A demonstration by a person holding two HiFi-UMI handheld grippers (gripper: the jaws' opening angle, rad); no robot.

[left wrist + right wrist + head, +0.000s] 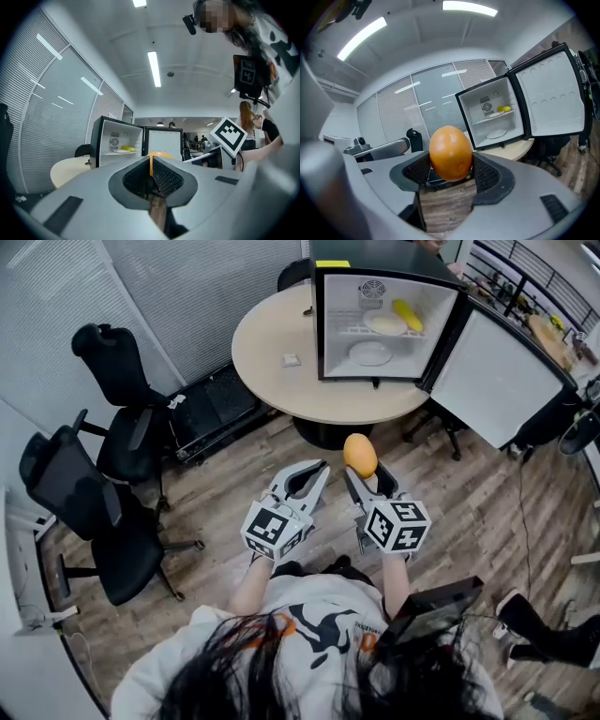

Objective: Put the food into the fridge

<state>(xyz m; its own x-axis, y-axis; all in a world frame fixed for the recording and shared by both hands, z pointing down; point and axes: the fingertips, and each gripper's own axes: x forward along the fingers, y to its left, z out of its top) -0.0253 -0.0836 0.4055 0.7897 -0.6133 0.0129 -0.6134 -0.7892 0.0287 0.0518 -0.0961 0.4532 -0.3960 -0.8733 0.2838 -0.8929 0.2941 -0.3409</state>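
Forearms (246, 585) extend forward side by side, both claws aimed at the open mini fridge (317, 324) on the round counter (262, 343). Right claw (361, 474) is clamped on an orange (360, 455), jaws spread wide, above the wood floor (225, 488). Left claw (319, 468) has its tips together and is empty.

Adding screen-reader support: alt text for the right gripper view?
The right gripper grips an orange fruit between its fingers. Beyond it an open mini fridge stands on a round table, yellow food on its upper shelf, a plate below.
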